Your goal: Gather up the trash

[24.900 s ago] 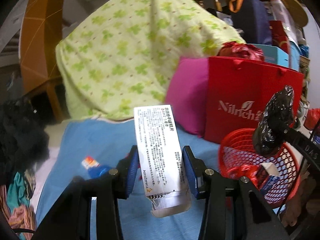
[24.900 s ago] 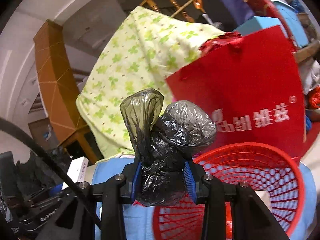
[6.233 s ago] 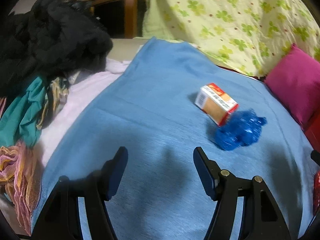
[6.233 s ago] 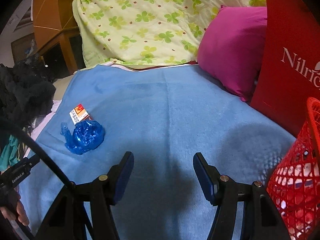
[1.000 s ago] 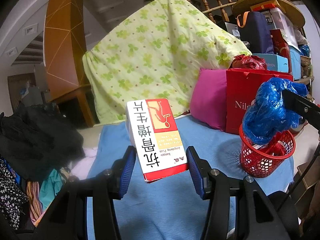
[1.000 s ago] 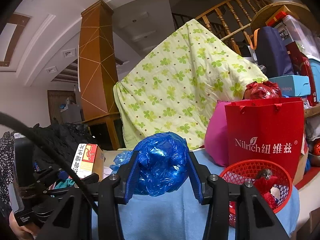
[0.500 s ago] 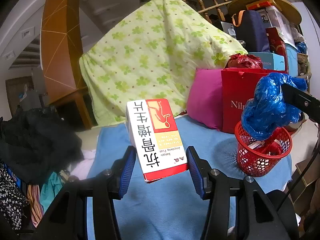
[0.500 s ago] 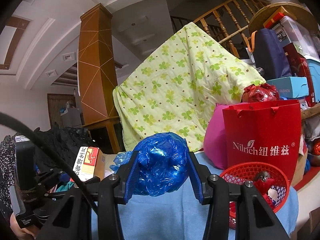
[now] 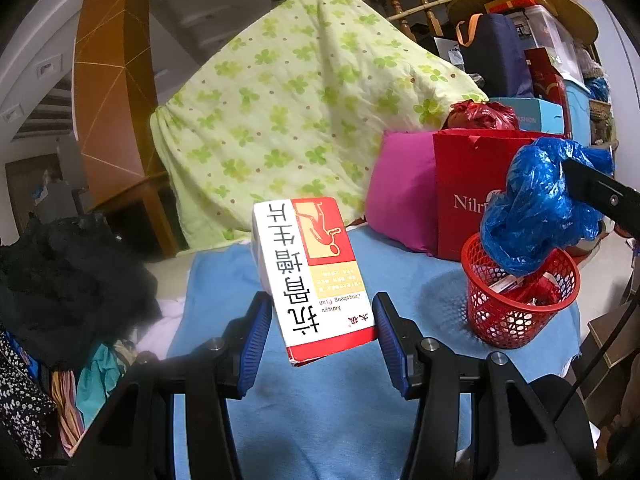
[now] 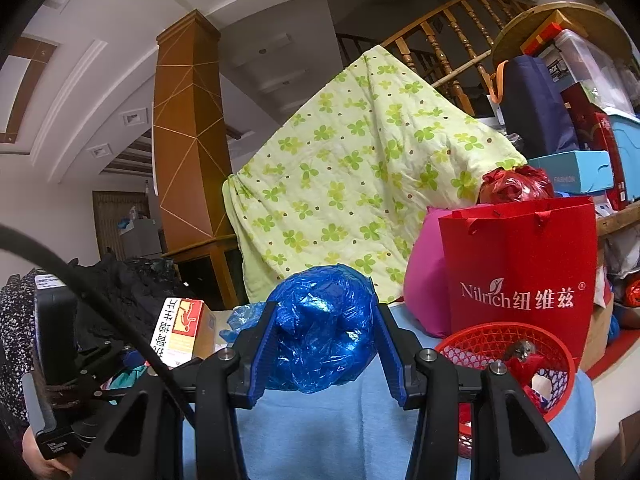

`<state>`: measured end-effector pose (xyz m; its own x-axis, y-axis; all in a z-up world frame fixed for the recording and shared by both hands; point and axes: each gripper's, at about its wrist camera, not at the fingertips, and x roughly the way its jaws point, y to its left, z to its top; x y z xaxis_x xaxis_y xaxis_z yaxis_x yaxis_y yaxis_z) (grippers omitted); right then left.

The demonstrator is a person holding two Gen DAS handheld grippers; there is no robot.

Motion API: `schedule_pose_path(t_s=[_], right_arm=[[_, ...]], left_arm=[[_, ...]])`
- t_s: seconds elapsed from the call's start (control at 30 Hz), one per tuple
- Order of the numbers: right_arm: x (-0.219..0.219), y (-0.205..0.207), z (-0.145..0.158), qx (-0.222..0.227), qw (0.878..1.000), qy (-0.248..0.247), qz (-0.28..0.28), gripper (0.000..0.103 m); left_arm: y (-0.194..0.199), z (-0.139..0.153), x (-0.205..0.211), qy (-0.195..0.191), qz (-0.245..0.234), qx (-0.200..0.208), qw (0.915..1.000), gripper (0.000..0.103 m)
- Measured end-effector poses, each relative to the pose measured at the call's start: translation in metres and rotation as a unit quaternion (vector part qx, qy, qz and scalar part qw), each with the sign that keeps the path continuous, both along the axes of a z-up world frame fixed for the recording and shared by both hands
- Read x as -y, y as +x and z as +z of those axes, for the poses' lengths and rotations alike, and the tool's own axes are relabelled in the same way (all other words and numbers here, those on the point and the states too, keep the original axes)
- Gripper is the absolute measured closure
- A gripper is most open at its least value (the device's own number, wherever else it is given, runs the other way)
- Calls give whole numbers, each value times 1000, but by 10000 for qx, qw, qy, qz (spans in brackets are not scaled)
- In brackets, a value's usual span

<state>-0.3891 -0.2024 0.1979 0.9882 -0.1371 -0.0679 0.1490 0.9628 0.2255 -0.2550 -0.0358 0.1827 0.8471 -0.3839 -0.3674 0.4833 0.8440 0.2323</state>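
My left gripper (image 9: 318, 344) is shut on a white, red and orange medicine box (image 9: 316, 280) and holds it up above the blue blanket (image 9: 320, 420). My right gripper (image 10: 324, 354) is shut on a crumpled blue plastic bag (image 10: 324, 328). In the left wrist view that bag (image 9: 536, 216) hangs just above the red mesh basket (image 9: 516, 320), which holds several pieces of trash. The basket (image 10: 516, 344) sits low to the right of my right gripper. The box also shows at the left in the right wrist view (image 10: 180, 332).
A red paper bag (image 10: 520, 272) and a magenta pillow (image 9: 400, 196) stand behind the basket. A green clover quilt (image 9: 288, 112) hangs over the stair rail. Black clothes (image 9: 60, 280) are piled at the left. Stacked boxes (image 10: 576, 128) fill the right.
Both grippers have kept their loads and shifted only slightly. The blue bag has come a little closer over the red basket in the left wrist view.
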Motion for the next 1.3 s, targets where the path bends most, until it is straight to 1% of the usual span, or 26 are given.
schedule_pose_path(t_s=[1.3], right_arm=[[22, -20, -11, 0, 9989, 339, -313, 53]], left_arm=[[-10, -13, 45, 257, -282, -160, 9991, 49]])
